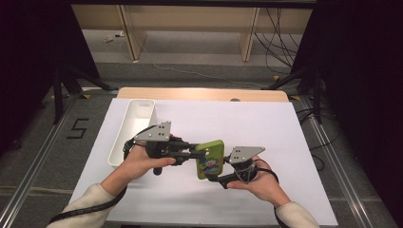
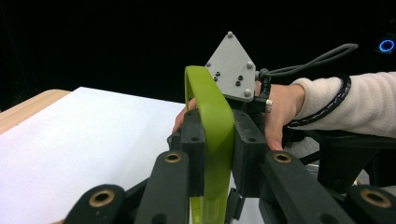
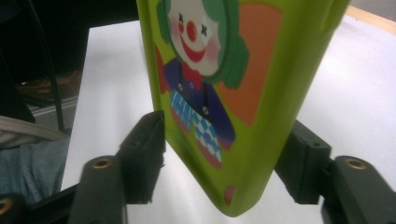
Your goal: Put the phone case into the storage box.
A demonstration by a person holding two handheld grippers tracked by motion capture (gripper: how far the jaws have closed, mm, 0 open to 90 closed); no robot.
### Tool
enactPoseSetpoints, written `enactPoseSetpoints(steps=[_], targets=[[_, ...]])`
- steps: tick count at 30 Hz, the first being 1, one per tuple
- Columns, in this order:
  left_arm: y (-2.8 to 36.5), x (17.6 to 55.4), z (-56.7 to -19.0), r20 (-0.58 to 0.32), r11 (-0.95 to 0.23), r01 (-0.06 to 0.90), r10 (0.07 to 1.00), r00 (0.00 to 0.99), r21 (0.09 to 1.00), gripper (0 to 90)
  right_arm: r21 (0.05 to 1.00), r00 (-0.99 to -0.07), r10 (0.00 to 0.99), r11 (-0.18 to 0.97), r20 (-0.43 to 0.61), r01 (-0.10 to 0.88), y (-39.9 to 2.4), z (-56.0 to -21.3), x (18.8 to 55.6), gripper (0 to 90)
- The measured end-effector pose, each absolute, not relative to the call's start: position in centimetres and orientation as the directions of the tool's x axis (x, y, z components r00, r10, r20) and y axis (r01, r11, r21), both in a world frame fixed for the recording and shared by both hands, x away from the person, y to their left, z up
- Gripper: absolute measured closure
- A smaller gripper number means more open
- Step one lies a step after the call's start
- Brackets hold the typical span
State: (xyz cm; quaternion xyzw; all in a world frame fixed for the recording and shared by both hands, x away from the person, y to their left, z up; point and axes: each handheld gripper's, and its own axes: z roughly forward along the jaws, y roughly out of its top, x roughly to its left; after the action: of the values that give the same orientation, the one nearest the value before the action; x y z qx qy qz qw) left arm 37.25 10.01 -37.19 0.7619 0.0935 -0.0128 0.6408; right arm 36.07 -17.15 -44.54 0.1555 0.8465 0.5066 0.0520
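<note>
From my seat, starting at the left of the high view: there's a white tray (image 1: 135,124) sitting lengthwise near the left edge of the white table (image 1: 266,123), and I can't see anything in it. Just to its right is the left hand (image 1: 138,164) with the left gripper (image 1: 194,153) pointing across toward the middle.

That gripper is clamped down on the edge of a green phone case (image 1: 210,159). In the left gripper view the case (image 2: 211,126) is seen edge-on, pinched tight between the two black jaws, with both pads pressed against its sides. Behind it I can see the other hand (image 2: 280,112) and the grey plate (image 2: 232,67) of the other gripper.

The case is held up off the table, roughly in the middle front, between the two grippers. It's got a clown picture on it, green hair, red nose, blue outfit on an orange patch.

On the right, the right gripper (image 1: 227,176) comes in from the right hand (image 1: 259,183). In the right gripper view its jaws are spread apart on either side of the case (image 3: 243,93). The left pad looks clear of it; the right side I honestly can't tell whether it touches.
</note>
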Motion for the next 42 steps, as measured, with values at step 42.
enactPoseSetpoints(steps=[42], targets=[[9.8, 37.8, -37.6, -0.160, -0.095, 0.188, 0.244, 0.956, 0.978, 64.3, 0.845, -0.924, 0.350, 0.437, 0.157, 0.309, -17.3, -43.6, 35.6, 78.4]])
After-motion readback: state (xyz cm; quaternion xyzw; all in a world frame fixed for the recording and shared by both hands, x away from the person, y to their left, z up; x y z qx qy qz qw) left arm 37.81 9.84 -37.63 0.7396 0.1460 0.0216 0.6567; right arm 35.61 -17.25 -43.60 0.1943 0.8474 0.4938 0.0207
